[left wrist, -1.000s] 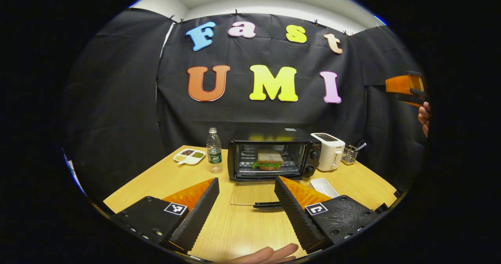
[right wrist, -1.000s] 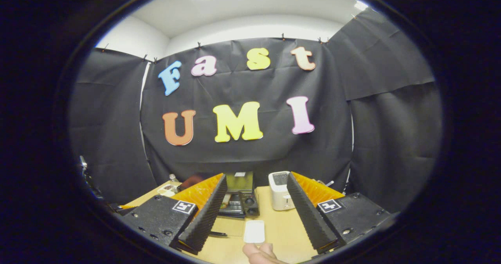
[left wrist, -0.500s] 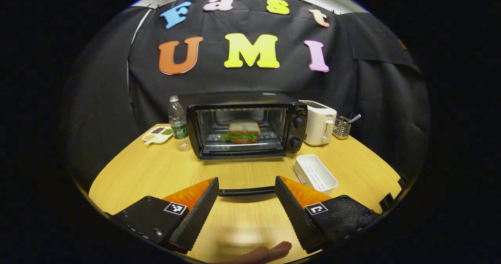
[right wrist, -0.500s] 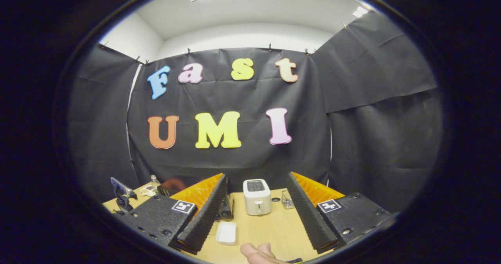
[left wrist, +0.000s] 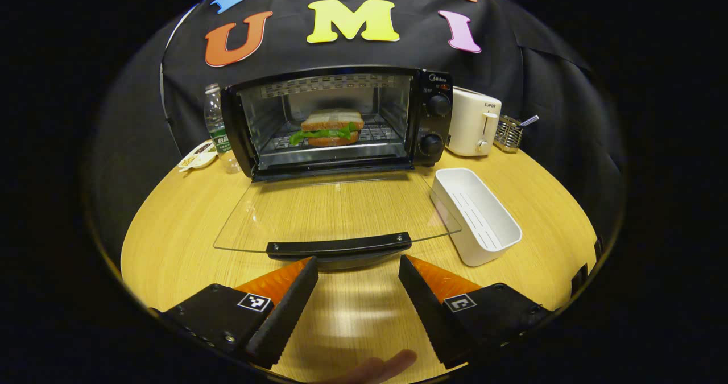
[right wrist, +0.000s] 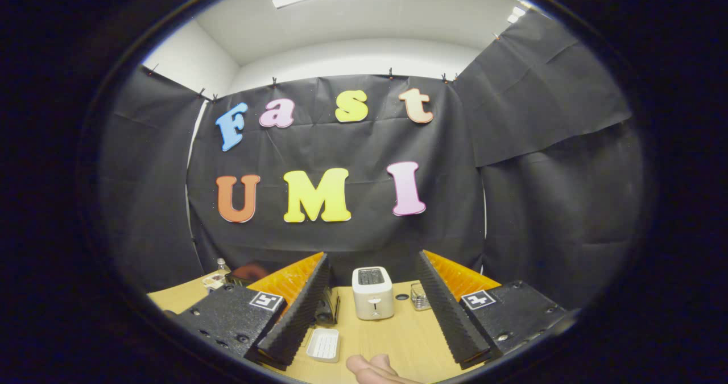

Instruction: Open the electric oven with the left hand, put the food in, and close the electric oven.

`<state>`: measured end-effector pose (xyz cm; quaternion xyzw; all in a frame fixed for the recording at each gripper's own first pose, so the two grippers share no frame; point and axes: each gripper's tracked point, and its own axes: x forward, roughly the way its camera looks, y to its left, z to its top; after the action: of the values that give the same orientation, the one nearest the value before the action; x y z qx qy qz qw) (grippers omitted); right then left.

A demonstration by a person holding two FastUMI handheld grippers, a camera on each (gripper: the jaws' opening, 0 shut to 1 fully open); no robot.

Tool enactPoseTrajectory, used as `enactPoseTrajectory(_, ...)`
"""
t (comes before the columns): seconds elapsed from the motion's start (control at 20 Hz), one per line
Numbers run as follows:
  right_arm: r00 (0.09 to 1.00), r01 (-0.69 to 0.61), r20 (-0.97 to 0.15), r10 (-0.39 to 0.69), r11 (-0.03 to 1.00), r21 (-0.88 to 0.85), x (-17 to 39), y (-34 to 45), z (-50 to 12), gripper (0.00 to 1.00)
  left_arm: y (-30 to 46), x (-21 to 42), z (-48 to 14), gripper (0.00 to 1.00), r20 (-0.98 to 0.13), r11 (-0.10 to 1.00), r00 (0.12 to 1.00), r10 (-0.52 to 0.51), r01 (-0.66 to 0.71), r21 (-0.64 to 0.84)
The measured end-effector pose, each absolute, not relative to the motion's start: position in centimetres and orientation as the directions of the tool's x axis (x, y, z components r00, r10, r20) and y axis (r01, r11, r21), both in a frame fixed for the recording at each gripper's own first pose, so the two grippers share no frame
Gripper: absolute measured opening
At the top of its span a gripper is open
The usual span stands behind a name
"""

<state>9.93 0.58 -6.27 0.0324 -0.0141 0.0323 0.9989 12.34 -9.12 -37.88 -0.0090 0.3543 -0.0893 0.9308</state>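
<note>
Left claw [left wrist: 355, 293] spread, empty, just short of the oven [left wrist: 335, 119] door handle [left wrist: 339, 246]; sandwich [left wrist: 329, 127] inside on rack. Glass door [left wrist: 335, 210] stiff, hinged (fragile): lift by handle. Right claw [right wrist: 369, 310] spread, idle.

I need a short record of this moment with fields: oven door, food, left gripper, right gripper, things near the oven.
oven door: glass door of black electric oven lies fully open
food: sandwich with green lettuce on rack inside
left gripper: open, just before door's black handle, not touching
right gripper: open, holds nothing
nearby: white rectangular tray, white toaster, clear plastic bottle
</note>
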Motion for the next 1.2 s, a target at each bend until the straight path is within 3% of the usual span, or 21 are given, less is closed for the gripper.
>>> enactPoseTrajectory(0.5, 0.994, -0.113, 0.005, 0.113, 0.993, 0.038, 11.8, 1.3, -9.0, 0.99, -9.0, 13.5, -37.0, 0.95, -0.673, 0.988, 0.724, -0.152, 0.122, -0.091)
enactPoseTrajectory(1.2, 0.997, -0.073, -0.033, 0.074, 0.996, 0.042, 12.3, -0.9, -11.5, 0.99, -6.7, 18.2, -27.9, 0.95, -0.494, 0.995, 0.864, -0.091, 0.1, -0.009)
